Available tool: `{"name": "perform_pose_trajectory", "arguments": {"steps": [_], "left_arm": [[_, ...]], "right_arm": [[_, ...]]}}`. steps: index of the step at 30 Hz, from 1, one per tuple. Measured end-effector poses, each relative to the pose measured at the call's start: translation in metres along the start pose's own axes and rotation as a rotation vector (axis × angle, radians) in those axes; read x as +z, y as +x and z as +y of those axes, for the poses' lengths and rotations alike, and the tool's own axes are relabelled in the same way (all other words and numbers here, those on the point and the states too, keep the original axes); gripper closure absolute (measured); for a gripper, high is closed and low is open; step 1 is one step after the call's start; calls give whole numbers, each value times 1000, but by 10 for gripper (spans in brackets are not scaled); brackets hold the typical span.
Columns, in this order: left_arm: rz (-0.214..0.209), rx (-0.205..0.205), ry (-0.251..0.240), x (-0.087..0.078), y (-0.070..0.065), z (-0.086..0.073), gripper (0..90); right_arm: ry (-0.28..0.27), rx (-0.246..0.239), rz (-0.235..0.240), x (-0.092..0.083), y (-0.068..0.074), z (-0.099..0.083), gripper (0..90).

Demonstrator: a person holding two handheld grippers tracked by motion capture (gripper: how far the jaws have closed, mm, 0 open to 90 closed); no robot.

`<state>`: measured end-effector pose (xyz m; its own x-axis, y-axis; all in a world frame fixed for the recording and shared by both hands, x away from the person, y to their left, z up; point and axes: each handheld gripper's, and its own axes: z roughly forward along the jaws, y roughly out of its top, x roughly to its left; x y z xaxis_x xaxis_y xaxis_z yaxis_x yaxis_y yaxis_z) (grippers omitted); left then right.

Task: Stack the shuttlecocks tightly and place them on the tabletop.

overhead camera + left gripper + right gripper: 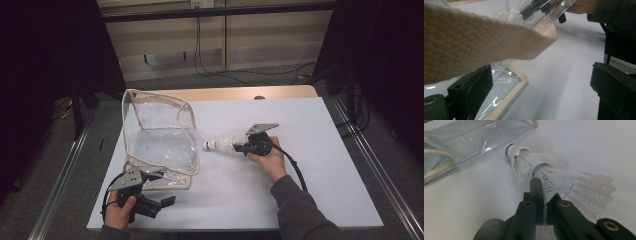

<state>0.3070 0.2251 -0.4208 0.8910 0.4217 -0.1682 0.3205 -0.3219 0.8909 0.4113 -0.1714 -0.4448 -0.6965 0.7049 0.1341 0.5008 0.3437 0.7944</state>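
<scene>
A clear plastic bag (159, 134) with beige trim stands on the left half of the white table (310, 125), its mouth facing right. My right gripper (239, 148) is shut on the feathers of a nested stack of white shuttlecocks (220, 145), whose cork tips point at the bag's mouth, just short of it. In the right gripper view the jaws (541, 192) pinch the rear shuttlecock (554, 177), with the bag (461, 142) ahead to the left. My left gripper (161, 189) is open at the bag's near corner. A beige strap (474, 42) crosses close above its left jaw.
The bag's flat flap with beige edging (511, 92) lies on the table between my left jaws. Metal rails (65, 165) run along both sides of the table. Cables hang on the far wall (200, 55).
</scene>
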Motion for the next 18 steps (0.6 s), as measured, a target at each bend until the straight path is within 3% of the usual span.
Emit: {"name": "perform_pose_trajectory", "arguments": {"steps": [18], "left_arm": [[-2, -3, -2, 0, 0, 0, 41]], "right_arm": [[9, -13, 17, 5, 4, 3, 897]]}}
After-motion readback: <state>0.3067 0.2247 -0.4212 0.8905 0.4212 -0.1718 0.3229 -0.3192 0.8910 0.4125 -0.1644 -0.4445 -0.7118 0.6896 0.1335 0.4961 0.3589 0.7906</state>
